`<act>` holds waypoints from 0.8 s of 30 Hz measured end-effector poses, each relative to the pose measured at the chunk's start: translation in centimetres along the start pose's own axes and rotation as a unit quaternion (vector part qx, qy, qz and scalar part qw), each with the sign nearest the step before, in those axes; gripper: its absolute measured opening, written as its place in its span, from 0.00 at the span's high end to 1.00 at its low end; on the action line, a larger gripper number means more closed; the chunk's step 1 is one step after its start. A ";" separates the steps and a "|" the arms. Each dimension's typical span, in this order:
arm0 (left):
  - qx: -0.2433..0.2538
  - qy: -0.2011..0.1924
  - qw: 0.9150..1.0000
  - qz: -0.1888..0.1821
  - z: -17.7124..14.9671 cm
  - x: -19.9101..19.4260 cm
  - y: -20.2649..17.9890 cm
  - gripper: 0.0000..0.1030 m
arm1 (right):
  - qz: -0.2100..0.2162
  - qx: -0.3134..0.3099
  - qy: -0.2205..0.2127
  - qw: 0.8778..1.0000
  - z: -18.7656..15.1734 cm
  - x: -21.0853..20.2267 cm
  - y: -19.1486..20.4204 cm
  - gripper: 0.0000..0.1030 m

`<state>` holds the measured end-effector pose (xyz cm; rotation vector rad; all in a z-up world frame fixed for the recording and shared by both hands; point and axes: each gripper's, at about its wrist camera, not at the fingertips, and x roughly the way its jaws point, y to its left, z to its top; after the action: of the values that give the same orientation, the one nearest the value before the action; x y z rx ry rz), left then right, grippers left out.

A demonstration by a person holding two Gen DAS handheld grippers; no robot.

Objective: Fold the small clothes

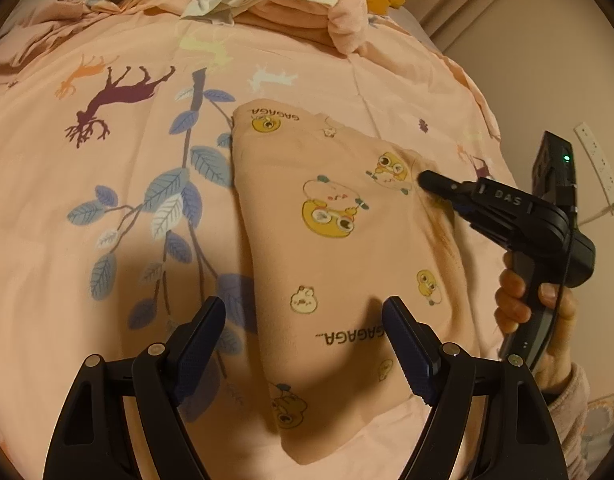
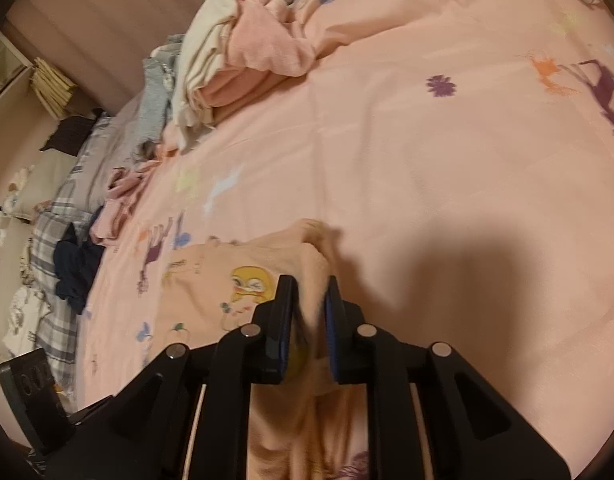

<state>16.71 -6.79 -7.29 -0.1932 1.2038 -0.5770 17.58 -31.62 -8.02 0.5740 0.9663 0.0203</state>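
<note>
Pinching the garment's (image 2: 211, 280) edge, right gripper (image 2: 309, 300); left gripper (image 1: 303, 320) hovers above

garment (image 1: 339, 248): soft matt cloth | bedsheet (image 1: 107, 240): smooth cloth | left gripper (image 1: 303, 344): matt plastic

Left gripper (image 1: 303, 344): black plastic linkage arms with triangular cut-outs, silver round pivot pins, dark blue ribbed pads on the fingers (image 1: 407, 354).

Right gripper (image 2: 310, 320): same build — black arms, silver pins, blue pad edges. Seen from the left wrist view (image 1: 425, 181) it is a black pistol-shaped body marked "DAS" in pale letters, with a thin black cable down the grip and a black box on top carrying a green light.

Right hand (image 1: 523, 300): bare skin, fuzzy pale pink sleeve cuff at the wrist.
</note>
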 end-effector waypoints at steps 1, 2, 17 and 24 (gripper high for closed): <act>0.000 0.001 1.000 0.001 -0.2 0.0 0.0 0.22 | -0.002 -0.002 -0.004 1.000 -0.1 -0.4 -0.2 0.80; -0.001 0.002 1.000 0.001 -0.3 0.0 0.1 0.22 | -0.002 -0.001 -0.008 1.000 -0.2 -0.6 -0.3 0.78; -0.036 0.002 0.999 -0.028 -4.5 -1.2 1.3 0.22 | 0.088 -0.068 -0.016 0.994 -10.2 -8.1 0.7 0.59; -0.050 -0.007 0.998 -0.033 -6.1 -1.4 1.0 0.22 | 0.076 -0.083 0.010 0.994 -12.9 -6.4 0.8 0.62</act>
<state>11.05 -4.23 -8.79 -0.3225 1.2180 -0.5724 3.96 -26.81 -8.29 0.4941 0.9280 0.2397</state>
